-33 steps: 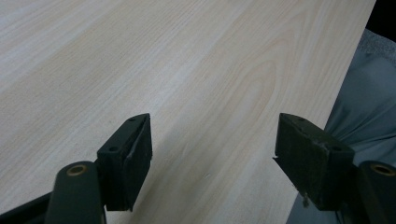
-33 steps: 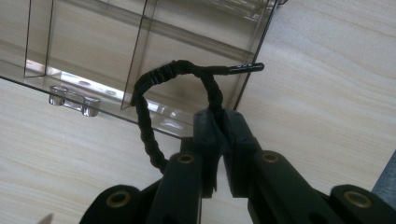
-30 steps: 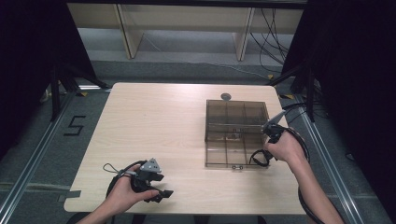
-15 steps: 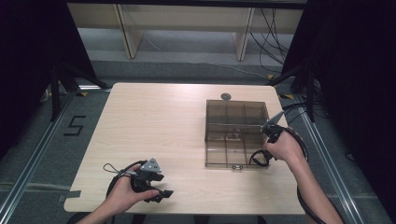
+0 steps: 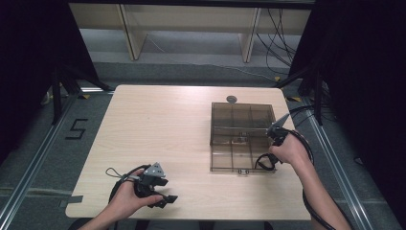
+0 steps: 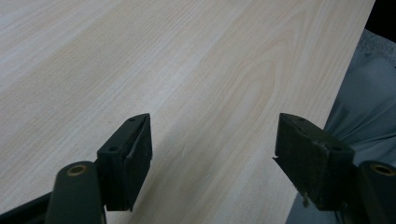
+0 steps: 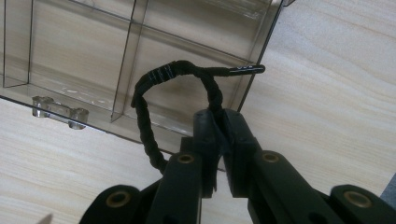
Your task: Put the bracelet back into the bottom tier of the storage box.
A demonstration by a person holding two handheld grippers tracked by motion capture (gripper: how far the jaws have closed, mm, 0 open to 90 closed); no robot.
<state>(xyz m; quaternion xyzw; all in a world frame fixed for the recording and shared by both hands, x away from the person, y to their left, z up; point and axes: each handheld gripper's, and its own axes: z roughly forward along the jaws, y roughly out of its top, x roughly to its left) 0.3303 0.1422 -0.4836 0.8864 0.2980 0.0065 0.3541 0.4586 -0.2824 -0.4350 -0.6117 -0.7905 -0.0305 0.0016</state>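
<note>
A clear smoky plastic box (image 5: 242, 115) with several compartments lies open-topped on the right half of the wooden table (image 5: 158, 129). My right gripper (image 5: 269, 160) hovers at the box's near right corner, shut on a black braided cord (image 5: 262, 164). In the right gripper view the cord (image 7: 140, 112) curls in a loop over the box (image 7: 84, 46), its stiff tip pointing right, and the right gripper (image 7: 219, 116) pinches it between the pads. My left gripper (image 5: 165, 199) rests near the table's front left edge. In its own view the left gripper (image 6: 212, 140) stands open over bare wood.
The box has a clear latch (image 5: 242, 171) on its near edge, also in the right gripper view as the latch (image 7: 58, 112). A small item (image 5: 238, 140) lies in a middle compartment. A small round grey thing (image 5: 231, 99) sits behind the box. Shelving stands beyond the table.
</note>
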